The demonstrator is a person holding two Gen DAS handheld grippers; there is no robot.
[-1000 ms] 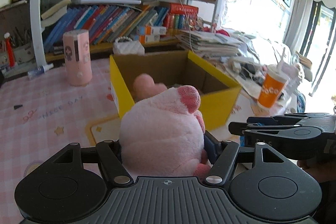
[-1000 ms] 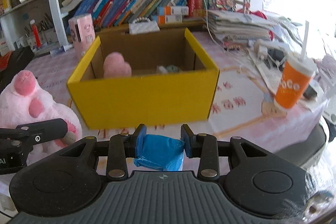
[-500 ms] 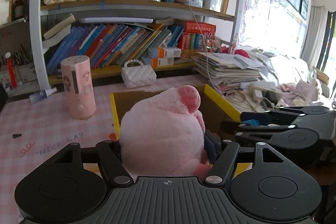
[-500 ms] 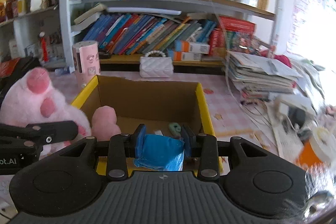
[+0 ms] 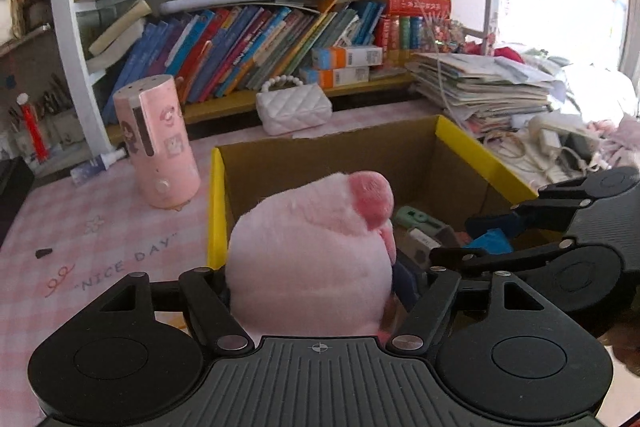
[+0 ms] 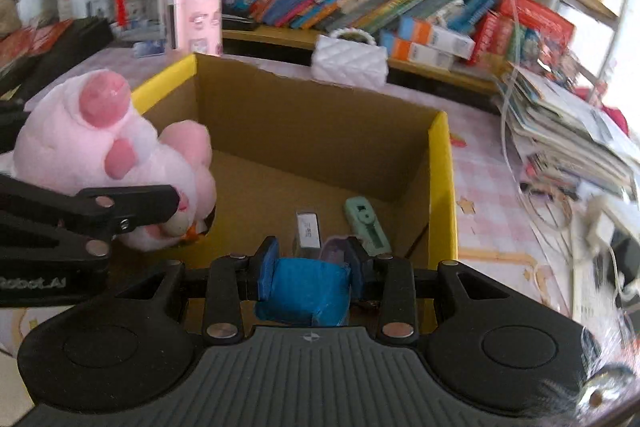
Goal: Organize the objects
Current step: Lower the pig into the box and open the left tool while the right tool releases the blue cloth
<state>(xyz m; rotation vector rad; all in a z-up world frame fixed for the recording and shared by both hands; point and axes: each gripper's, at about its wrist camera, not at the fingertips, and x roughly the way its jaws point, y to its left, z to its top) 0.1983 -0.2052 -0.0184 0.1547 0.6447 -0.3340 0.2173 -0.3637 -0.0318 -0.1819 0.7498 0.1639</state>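
Observation:
My left gripper [image 5: 308,267] is shut on a pink plush toy [image 5: 312,247] and holds it over the near left rim of the yellow cardboard box [image 5: 218,211]. The toy also shows in the right wrist view [image 6: 108,147]. My right gripper [image 6: 312,267] is shut on a blue soft packet [image 6: 304,287] above the box's [image 6: 442,187] near edge. The right gripper shows in the left wrist view [image 5: 492,239]. Inside the box lie a green device [image 6: 366,223] and a small grey box [image 6: 308,229].
A pink cylinder [image 5: 156,151] and a white quilted purse [image 5: 294,107] stand on the pink checked tablecloth [image 5: 80,239] behind the box. A bookshelf [image 5: 260,39] fills the back. Stacked papers [image 5: 488,91] and cables [image 6: 560,203] lie to the right.
Both grippers have moved forward and tilted down over the box with their loads. The box's inside and its contents now show.

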